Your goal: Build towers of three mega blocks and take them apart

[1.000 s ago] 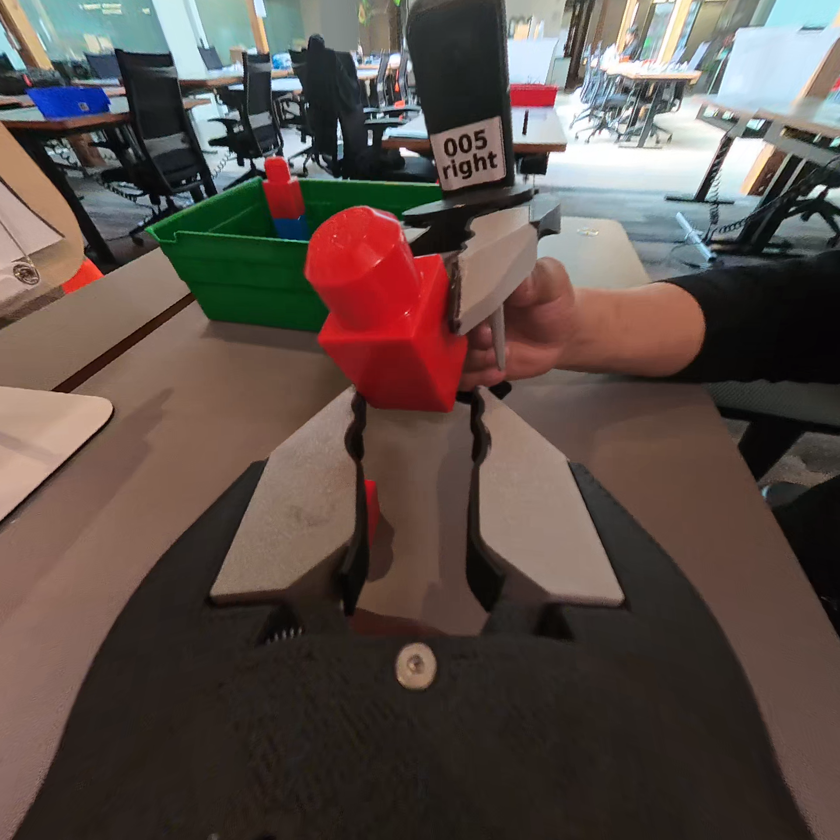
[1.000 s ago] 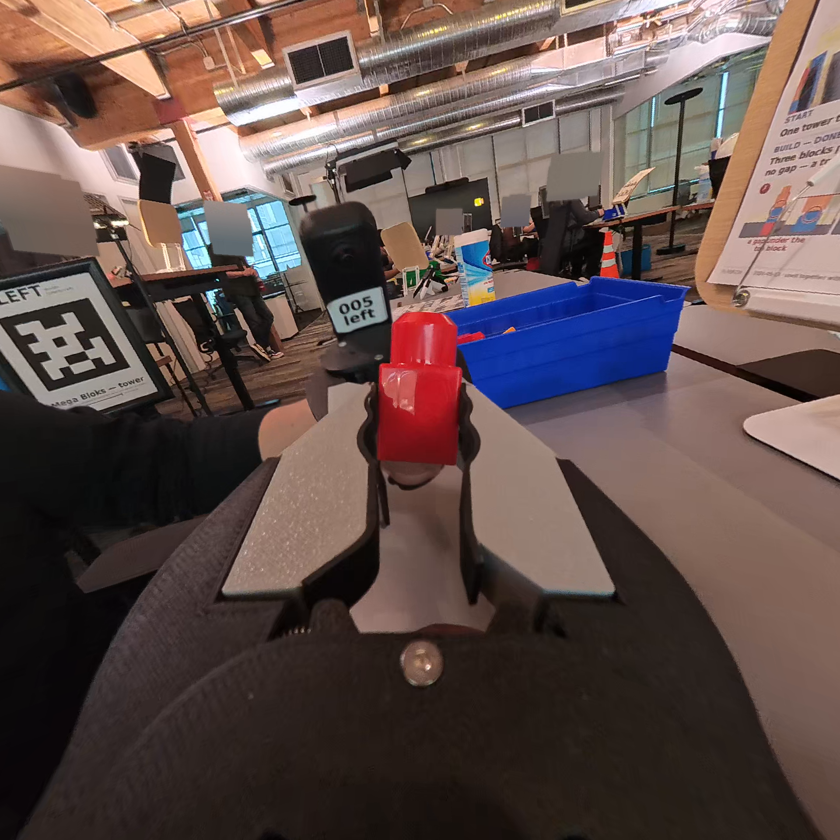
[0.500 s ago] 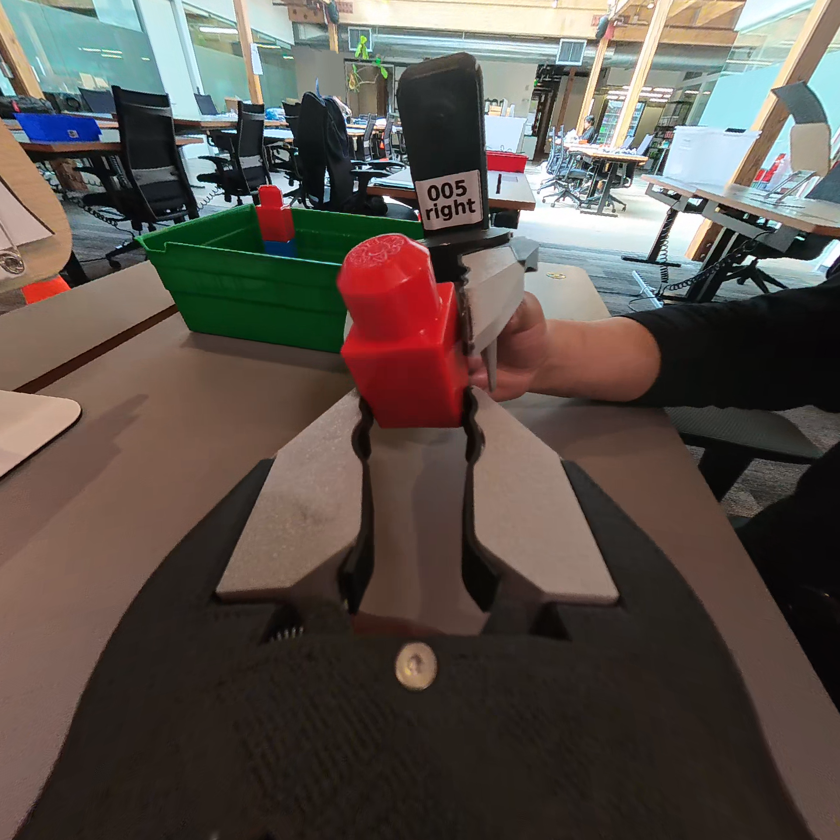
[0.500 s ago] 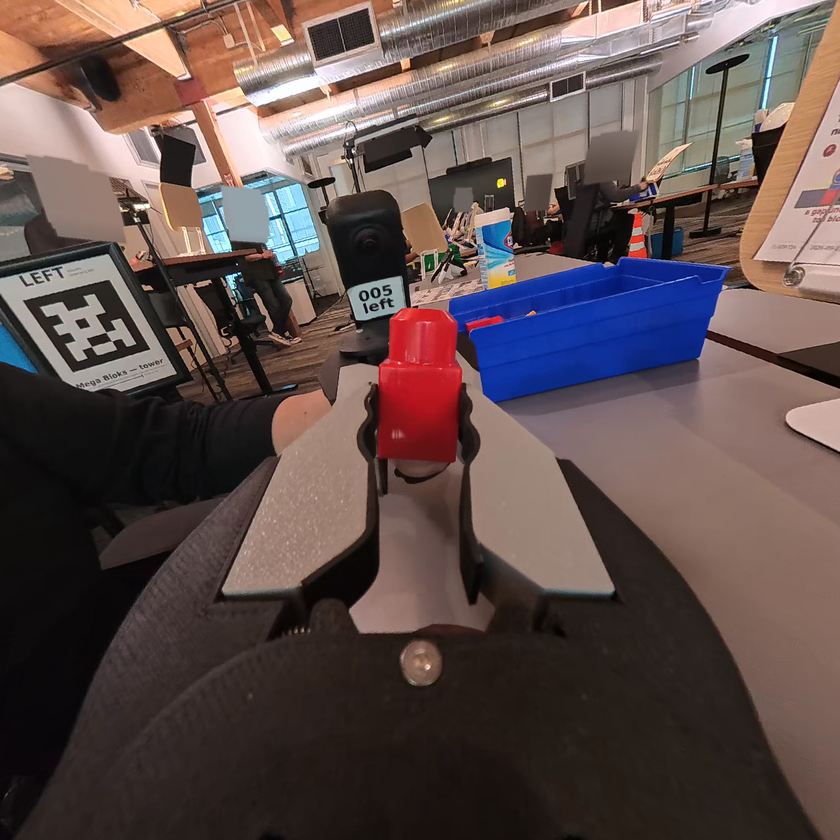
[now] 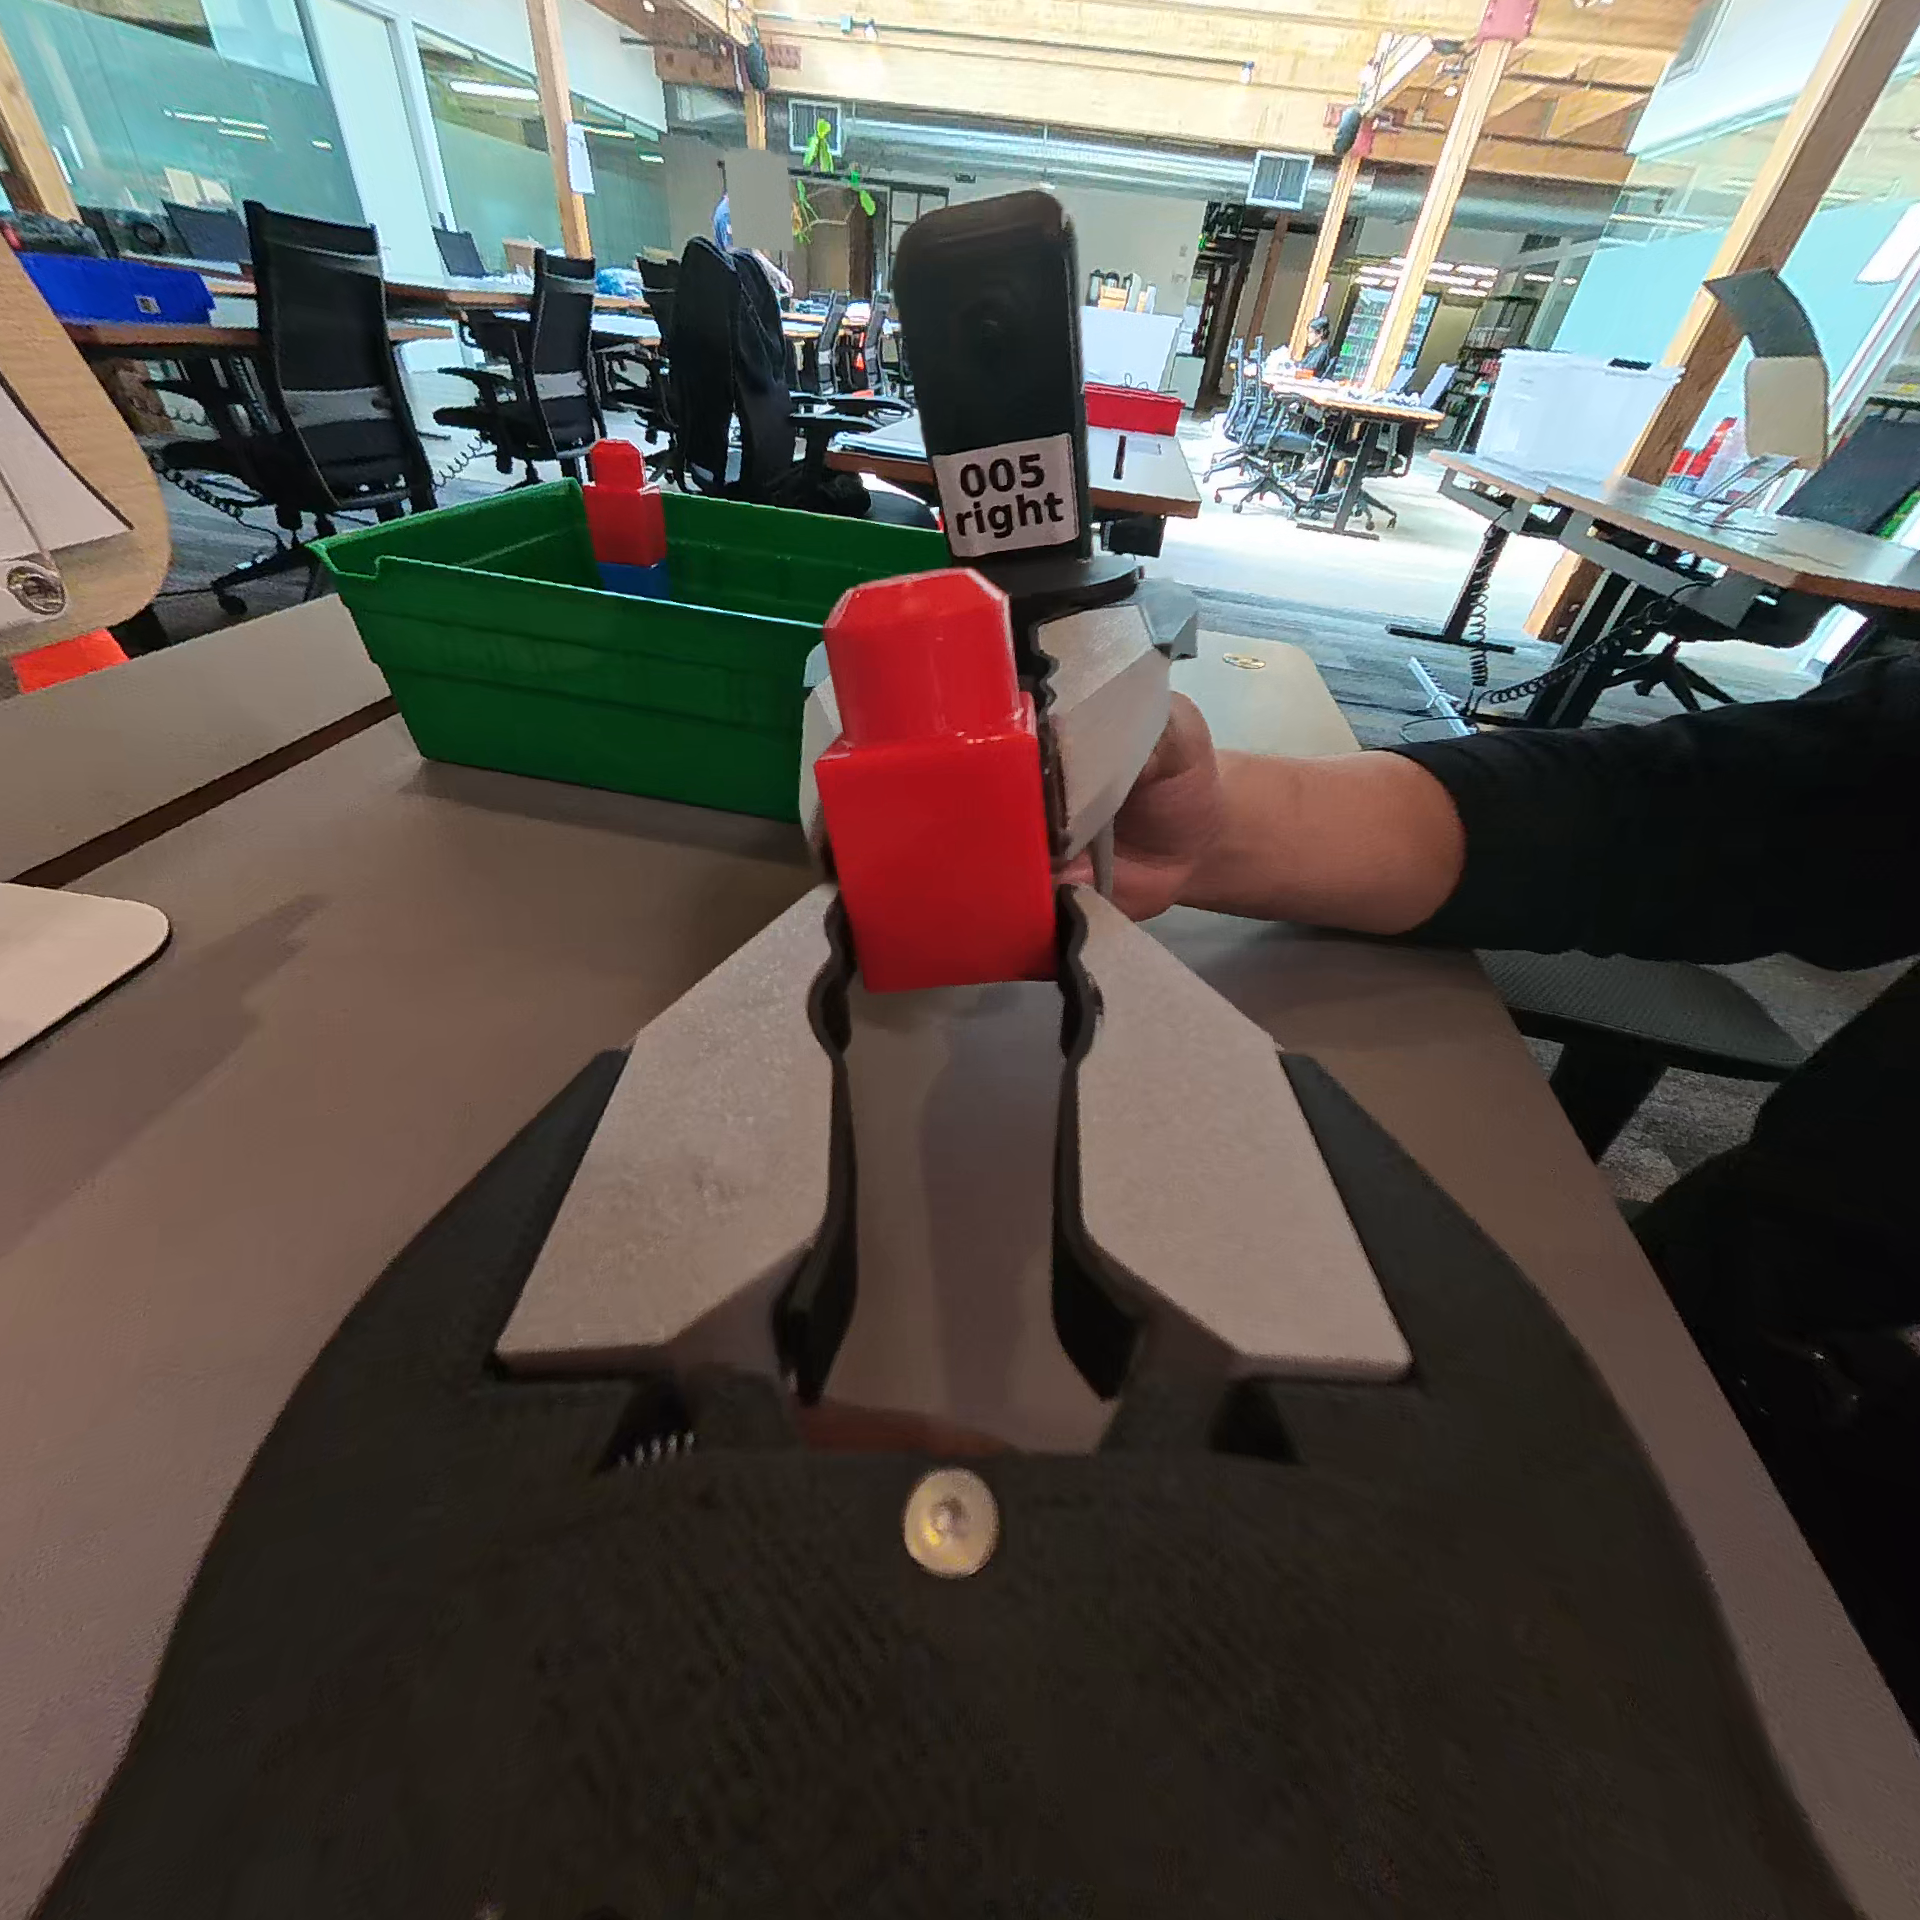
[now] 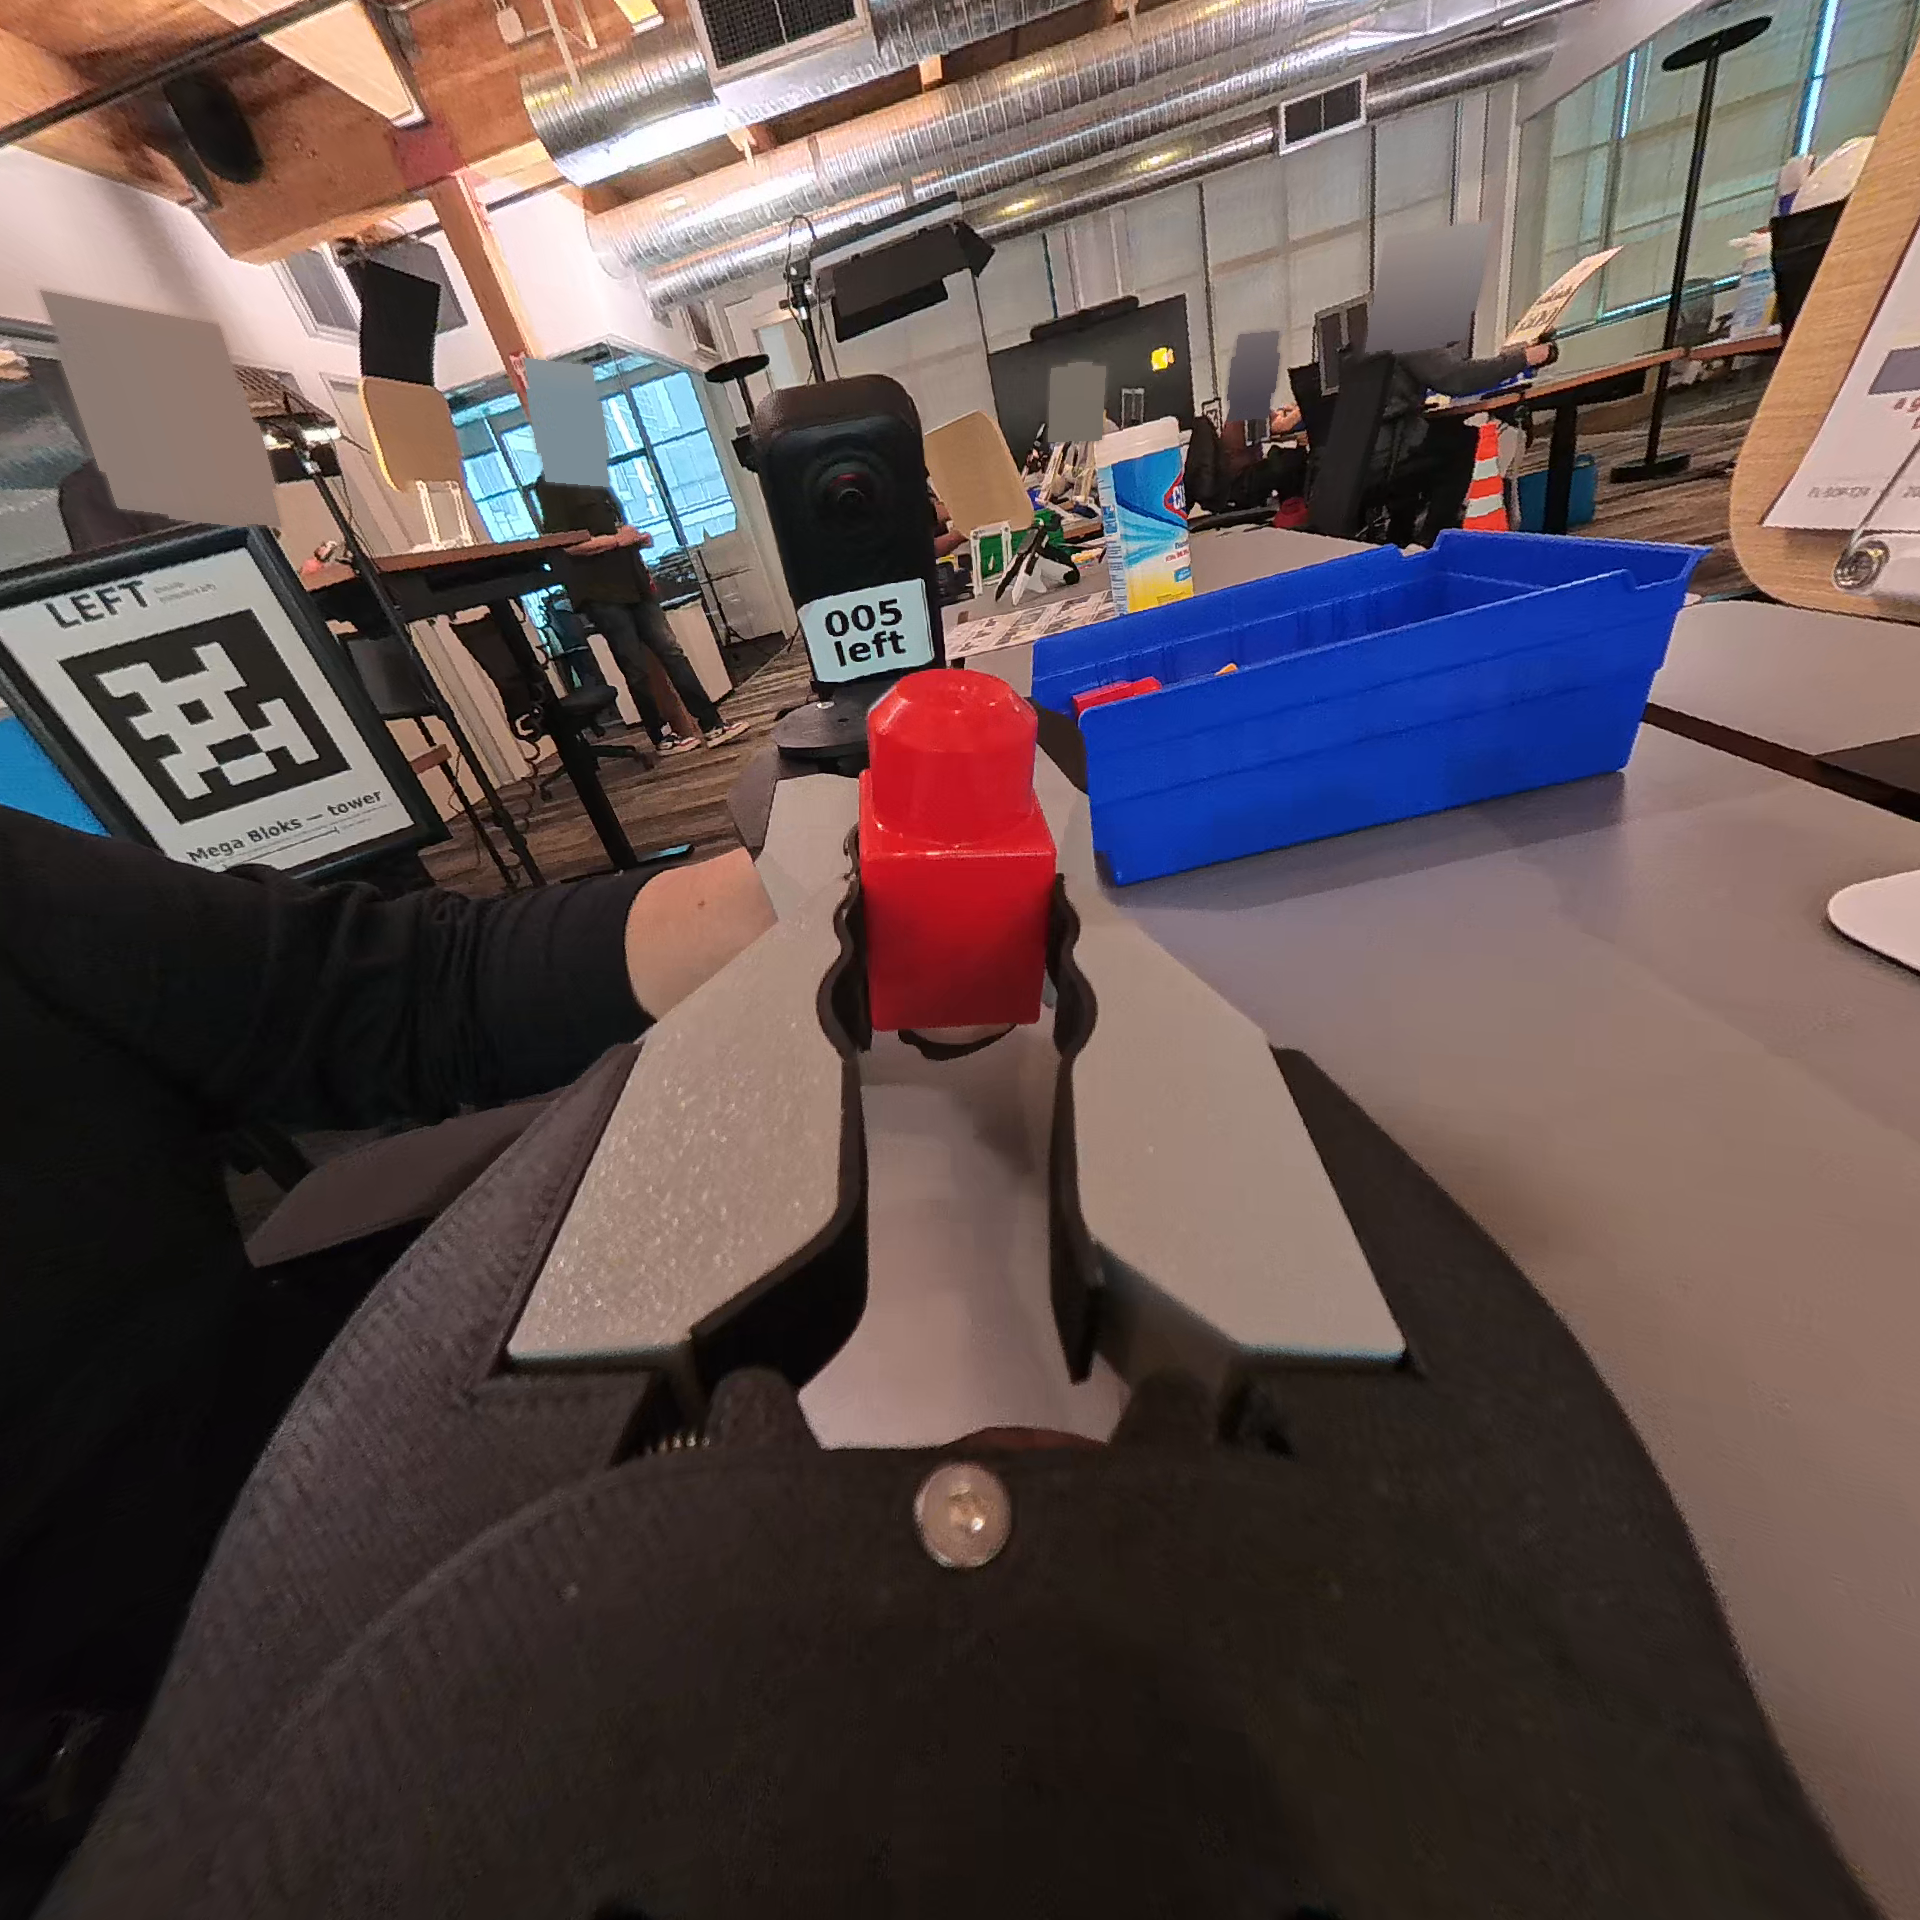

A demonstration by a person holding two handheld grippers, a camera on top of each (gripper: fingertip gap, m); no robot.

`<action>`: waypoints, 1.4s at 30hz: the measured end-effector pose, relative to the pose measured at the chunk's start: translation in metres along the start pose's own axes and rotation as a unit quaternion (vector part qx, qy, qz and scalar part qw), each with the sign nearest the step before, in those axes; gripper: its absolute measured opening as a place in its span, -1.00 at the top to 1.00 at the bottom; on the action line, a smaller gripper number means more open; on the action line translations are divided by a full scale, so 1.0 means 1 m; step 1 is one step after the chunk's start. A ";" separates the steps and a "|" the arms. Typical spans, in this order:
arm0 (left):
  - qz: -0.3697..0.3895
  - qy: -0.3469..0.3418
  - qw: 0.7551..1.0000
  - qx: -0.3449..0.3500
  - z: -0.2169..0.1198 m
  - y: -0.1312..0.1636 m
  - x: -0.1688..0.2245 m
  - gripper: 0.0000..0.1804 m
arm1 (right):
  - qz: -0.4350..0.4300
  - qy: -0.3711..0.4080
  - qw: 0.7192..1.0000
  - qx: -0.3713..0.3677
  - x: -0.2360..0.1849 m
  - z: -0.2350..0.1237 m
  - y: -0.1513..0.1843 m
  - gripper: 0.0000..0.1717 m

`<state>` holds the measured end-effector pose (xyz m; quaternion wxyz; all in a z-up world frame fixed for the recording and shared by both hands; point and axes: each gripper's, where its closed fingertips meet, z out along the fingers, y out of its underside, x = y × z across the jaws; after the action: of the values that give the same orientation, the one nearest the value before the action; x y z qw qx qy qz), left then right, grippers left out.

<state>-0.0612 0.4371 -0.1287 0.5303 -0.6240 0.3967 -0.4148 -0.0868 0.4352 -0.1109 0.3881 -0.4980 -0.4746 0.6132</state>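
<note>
We see first the grey table (image 5: 312,997), which fills the near part of both views, and on it two bins: a green bin (image 5: 582,675) at the far left in the left wrist view, and a blue bin (image 6: 1351,707) at the far right in the right wrist view. In the green bin a red block stands upright on a blue block (image 5: 623,540), and in the blue bin some small pieces (image 6: 1117,694) show just over the rim (we cannot tell their kind). A framed sign with a black and white marker (image 6: 197,717) stands at the left edge in the right wrist view, and a wipes canister (image 6: 1143,509) stands behind the blue bin. Both tongs meet above the table, one facing the other, each in a hand with a black sleeve. The right gripper (image 6: 951,945) is closed on the red mega block (image 6: 951,904), with its two dark pads pressed on the block's side faces, stud upward. The left gripper (image 5: 951,935) is closed part way around the lower part of the same block (image 5: 935,852); its right pad seems to touch the block, but at the left pad we cannot tell if it presses or only stands beside.
</note>
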 end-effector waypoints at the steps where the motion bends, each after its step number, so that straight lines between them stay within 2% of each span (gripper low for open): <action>1: 0.003 0.000 1.000 -0.002 0.000 0.001 0.000 0.60 | -0.002 0.000 1.000 -0.002 0.000 0.000 0.001 0.64; 5: 0.012 0.004 1.000 -0.006 0.000 0.000 0.002 0.61 | -0.001 -0.007 1.000 0.000 -0.003 0.000 -0.001 0.63; 10: 0.016 0.011 1.000 -0.009 0.003 0.002 0.007 0.61 | 0.028 -0.031 0.999 0.035 -0.007 -0.002 -0.011 0.58; 28: -0.015 0.027 0.998 0.046 0.016 -0.001 0.012 0.61 | -0.032 -0.005 0.999 0.009 -0.010 0.004 -0.004 0.61; 32: 0.000 0.015 1.000 0.027 0.017 0.004 0.010 0.61 | -0.047 0.004 0.999 -0.010 -0.009 0.004 0.000 0.61; 36: 0.011 -0.009 1.000 0.006 0.013 0.008 0.002 0.54 | -0.038 0.010 0.999 0.007 -0.005 0.001 -0.006 0.62; 39: 0.015 -0.038 0.998 -0.042 0.007 0.024 -0.013 0.41 | -0.031 0.024 0.999 0.028 0.003 -0.007 -0.013 0.62; 42: 0.044 -0.093 0.987 -0.127 0.004 0.057 -0.038 0.37 | -0.024 0.030 0.999 0.038 0.008 -0.012 -0.017 0.62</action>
<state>-0.0733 0.4674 -0.1891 0.4994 -0.7041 0.4220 -0.2772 -0.0767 0.4493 -0.0973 0.4351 -0.4902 -0.4509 0.6059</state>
